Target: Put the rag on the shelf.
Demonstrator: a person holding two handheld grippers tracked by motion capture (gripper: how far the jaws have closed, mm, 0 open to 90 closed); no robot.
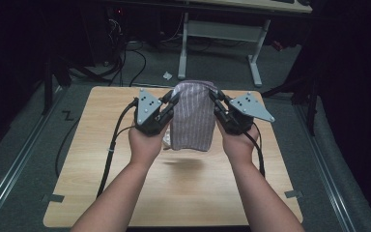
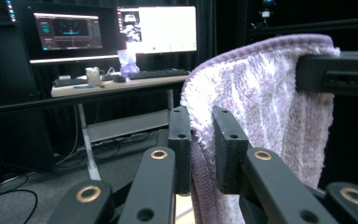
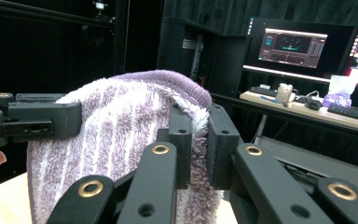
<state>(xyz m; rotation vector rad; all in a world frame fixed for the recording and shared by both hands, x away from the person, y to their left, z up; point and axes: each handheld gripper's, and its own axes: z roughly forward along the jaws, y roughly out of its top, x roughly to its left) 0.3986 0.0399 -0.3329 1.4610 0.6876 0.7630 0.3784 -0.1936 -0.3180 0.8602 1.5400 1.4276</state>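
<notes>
A purple and white striped towel (image 1: 192, 116) hangs folded in the air above the wooden table (image 1: 183, 193), held by its two upper corners. My left gripper (image 1: 173, 100) is shut on the towel's left top edge, and my right gripper (image 1: 214, 96) is shut on the right top edge. In the left gripper view the fluffy towel (image 2: 261, 93) is pinched between the two black jaws, my left gripper (image 2: 202, 140), with the other gripper's jaw at the far right. The right gripper view has the towel (image 3: 121, 130) clamped by my right gripper (image 3: 199, 140).
The towel's lower edge hangs just over the table top, casting a shadow (image 1: 186, 164). Beyond the table stands a white-legged desk (image 1: 222, 29) with cables on the floor. Monitors (image 2: 158, 28) and a keyboard (image 2: 158, 73) sit on a desk behind.
</notes>
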